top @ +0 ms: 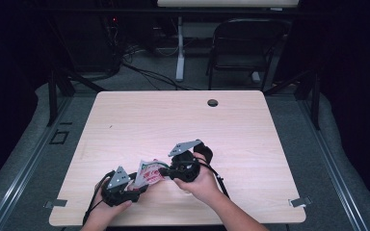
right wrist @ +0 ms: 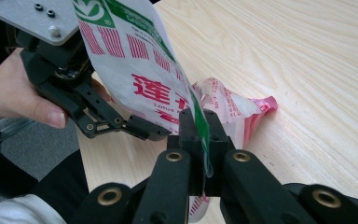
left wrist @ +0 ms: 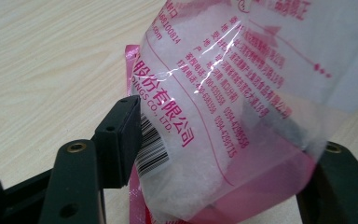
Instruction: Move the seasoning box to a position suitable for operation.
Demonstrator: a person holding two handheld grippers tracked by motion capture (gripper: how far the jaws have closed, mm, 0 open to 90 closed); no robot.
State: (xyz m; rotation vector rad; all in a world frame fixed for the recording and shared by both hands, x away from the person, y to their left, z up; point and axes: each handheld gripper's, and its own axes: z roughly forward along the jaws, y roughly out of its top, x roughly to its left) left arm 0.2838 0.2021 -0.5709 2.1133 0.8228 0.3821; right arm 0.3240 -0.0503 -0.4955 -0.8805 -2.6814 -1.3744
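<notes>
The bag [top: 148, 174], a clear plastic pouch with red and green print and white grains inside, hangs between the two grippers above the near left part of the surface [top: 183, 120]. In the left gripper view the bag [left wrist: 223, 102] shows red lettering, a barcode and a pink bottom seam, and its lower end droops toward the wood. In the right gripper view the bag [right wrist: 140, 70] stands on edge, its crumpled pink end [right wrist: 242, 109] resting on the surface beyond the jaws.

The right gripper [right wrist: 200, 140] is clamped on the bag, its jaws pressed together on the thin green-edged film. In the high view it [top: 166, 169] comes at the bag from the right, held in the person's right hand [top: 202, 185].

The left gripper [left wrist: 214, 154] has its jaws apart, one on each side of the bag; the left pad [left wrist: 121, 140] sits just beside the barcode, and the far jaw is seen dimly through the film. Whether the pads touch the bag cannot be told for sure, but they do not squeeze it. In the high view this gripper [top: 134, 185] lies at the bag's left, in the left hand [top: 107, 207].

Beyond the surface stand a chair [top: 243, 45] and cables [top: 144, 72] on the floor.
</notes>
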